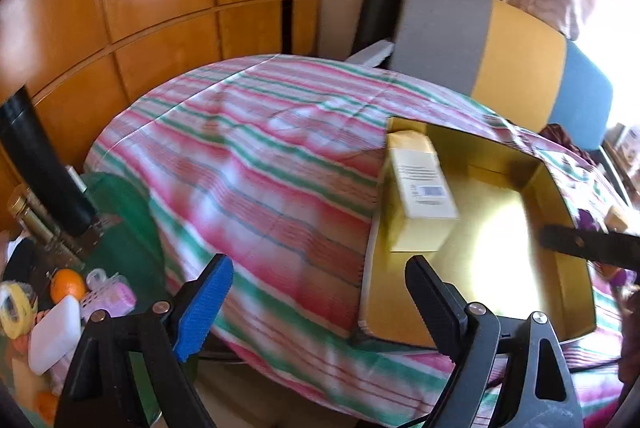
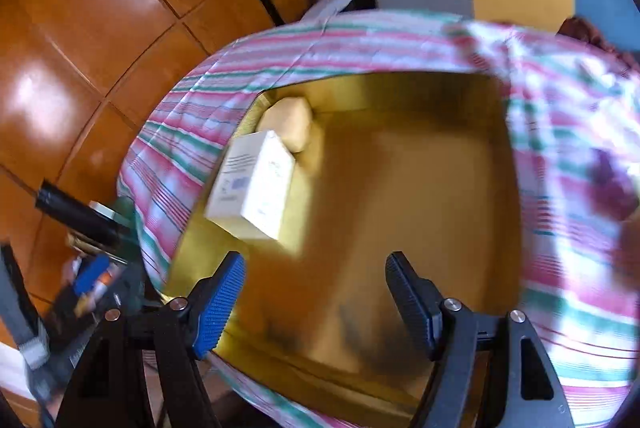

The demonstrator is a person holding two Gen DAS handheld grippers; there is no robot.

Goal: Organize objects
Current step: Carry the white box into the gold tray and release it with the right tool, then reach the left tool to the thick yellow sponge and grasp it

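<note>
A white box (image 2: 256,184) lies in the upper left of the gold tray (image 2: 400,188), so a placement looks done. The right gripper (image 2: 316,304) is spread and empty, as is the left gripper (image 1: 320,308). Next comes fetching from the clutter (image 1: 60,312) at lower left.

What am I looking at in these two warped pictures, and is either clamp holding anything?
Each picture comes from a fisheye camera on a hand-held two-finger gripper, looking along its fingers. The left gripper hangs open and empty over a striped cloth. The right gripper, also open and empty, hovers over a gold box lying on that cloth. Inside the box, near its left wall, lies a white carton with a pale item behind it. Small clutter, including an orange, sits low at the left view's left edge.
</note>
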